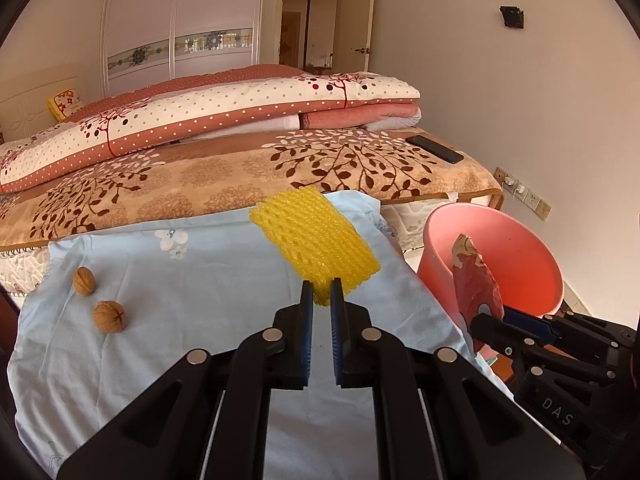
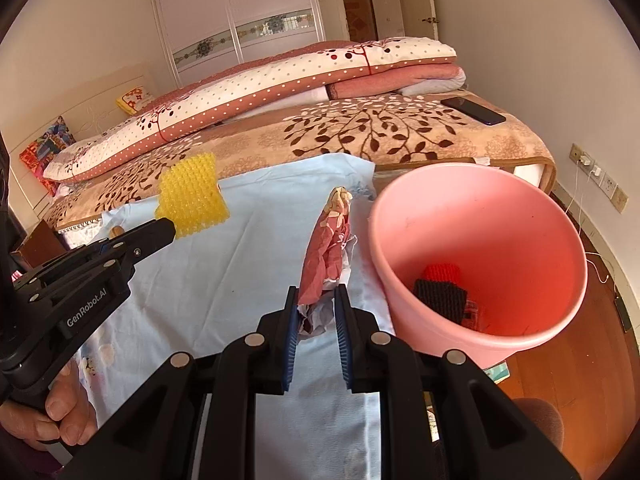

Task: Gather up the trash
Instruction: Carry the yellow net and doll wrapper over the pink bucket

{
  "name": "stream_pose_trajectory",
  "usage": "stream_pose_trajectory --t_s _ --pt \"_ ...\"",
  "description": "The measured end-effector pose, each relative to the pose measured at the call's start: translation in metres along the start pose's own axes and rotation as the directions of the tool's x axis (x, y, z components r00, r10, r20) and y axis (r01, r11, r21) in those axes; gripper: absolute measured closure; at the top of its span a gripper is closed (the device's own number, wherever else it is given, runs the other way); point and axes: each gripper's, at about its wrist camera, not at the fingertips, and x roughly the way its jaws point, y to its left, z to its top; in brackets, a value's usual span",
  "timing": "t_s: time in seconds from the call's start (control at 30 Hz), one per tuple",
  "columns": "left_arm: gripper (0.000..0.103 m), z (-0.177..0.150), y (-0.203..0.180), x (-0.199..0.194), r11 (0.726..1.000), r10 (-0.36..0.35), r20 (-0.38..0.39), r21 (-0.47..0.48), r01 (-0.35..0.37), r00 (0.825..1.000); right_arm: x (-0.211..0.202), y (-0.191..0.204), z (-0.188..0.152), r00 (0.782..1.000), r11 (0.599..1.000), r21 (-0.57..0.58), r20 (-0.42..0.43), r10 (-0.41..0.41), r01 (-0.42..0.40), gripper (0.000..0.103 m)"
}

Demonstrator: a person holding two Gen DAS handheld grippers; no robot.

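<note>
My left gripper (image 1: 322,291) is shut on a yellow foam fruit net (image 1: 316,236) and holds it above the light blue cloth (image 1: 200,272); the net also shows in the right wrist view (image 2: 192,196). My right gripper (image 2: 318,294) is shut on a crumpled red and white wrapper (image 2: 328,252), held upright next to the pink bin (image 2: 472,196). The wrapper shows in the left wrist view (image 1: 476,280) in front of the bin (image 1: 516,248). Red and black foam nets (image 2: 440,286) lie in the bin's bottom.
Two walnuts (image 1: 85,280) (image 1: 109,316) lie on the cloth at the left. A bed with a brown leaf blanket (image 1: 240,172) and folded quilts is behind. A black phone (image 1: 435,149) lies on the bed's right corner. Wall sockets (image 2: 592,168) with cables are at the right.
</note>
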Motion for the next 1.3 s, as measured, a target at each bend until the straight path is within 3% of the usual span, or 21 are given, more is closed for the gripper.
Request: stream_pose_trajectory --t_s 0.63,1.3 --pt "0.095 0.017 -0.058 0.019 0.991 -0.092 0.007 0.095 0.091 0.996 -0.016 -0.063 0.011 0.995 0.990 0.116 0.049 -0.091 0.085 0.086" --pt "0.095 0.012 -0.122 0.049 0.965 -0.179 -0.072 0.184 0.189 0.981 -0.016 -0.111 0.006 0.989 0.970 0.206 0.049 -0.138 0.125 0.085"
